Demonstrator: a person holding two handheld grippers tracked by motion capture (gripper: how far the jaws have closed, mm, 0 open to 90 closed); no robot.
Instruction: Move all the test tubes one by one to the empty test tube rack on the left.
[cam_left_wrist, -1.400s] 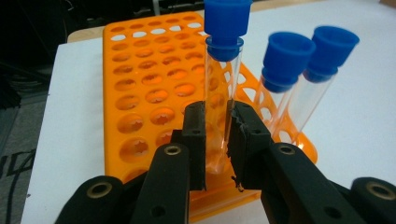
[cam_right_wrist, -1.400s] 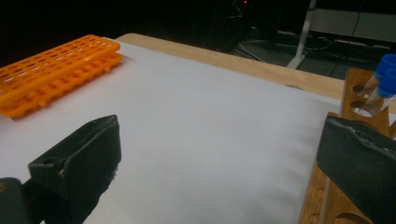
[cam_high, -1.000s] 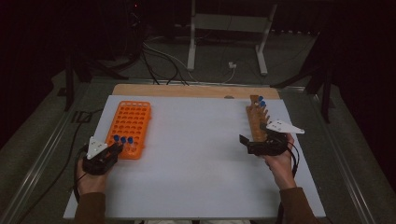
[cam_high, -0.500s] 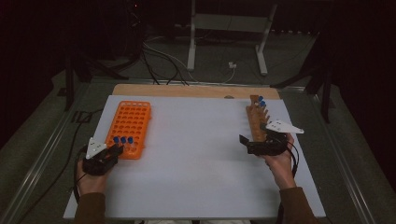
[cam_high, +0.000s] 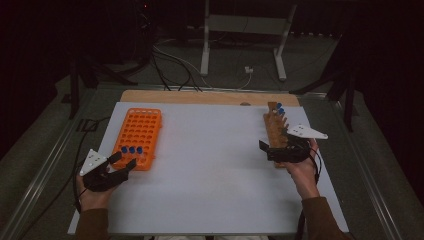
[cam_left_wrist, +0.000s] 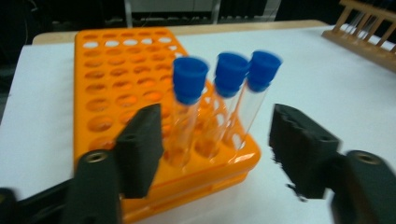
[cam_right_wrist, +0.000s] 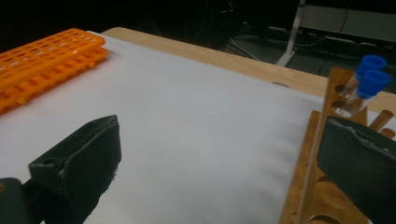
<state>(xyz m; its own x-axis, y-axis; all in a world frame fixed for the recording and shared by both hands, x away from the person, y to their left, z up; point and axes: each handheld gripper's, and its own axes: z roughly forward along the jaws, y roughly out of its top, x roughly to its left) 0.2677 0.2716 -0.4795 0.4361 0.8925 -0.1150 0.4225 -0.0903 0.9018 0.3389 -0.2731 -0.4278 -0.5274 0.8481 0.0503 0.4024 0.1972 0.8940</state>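
Two black jaws of the left gripper (cam_left_wrist: 215, 149) stand apart, having just been opening, with the nearest of three clear test tubes with blue caps (cam_left_wrist: 224, 93) between them but no pad pressing on it; in the high view this gripper (cam_high: 122, 162) sits at the near left of the tabletop (cam_high: 210, 175), its tips just beside the near end of the orange plastic tube rack with many round holes (cam_high: 137, 135). All three tubes stand upright side by side in the rack's nearest row. My reading is that a tube has just been seated and let go, so the placing step on this side is finishing. Across the white sheet, near the right edge, the right gripper (cam_high: 272, 150) also has its jaws wide with nothing between them, held beside the near end of the wooden test-tube rack (cam_high: 275, 130), where two more blue-capped tubes (cam_right_wrist: 366, 81) stand at its far end. Next, that gripper would likely need to reach along the wooden rack, close on one tube below its cap and lift it straight up. No brand, label or writing can be read anywhere.
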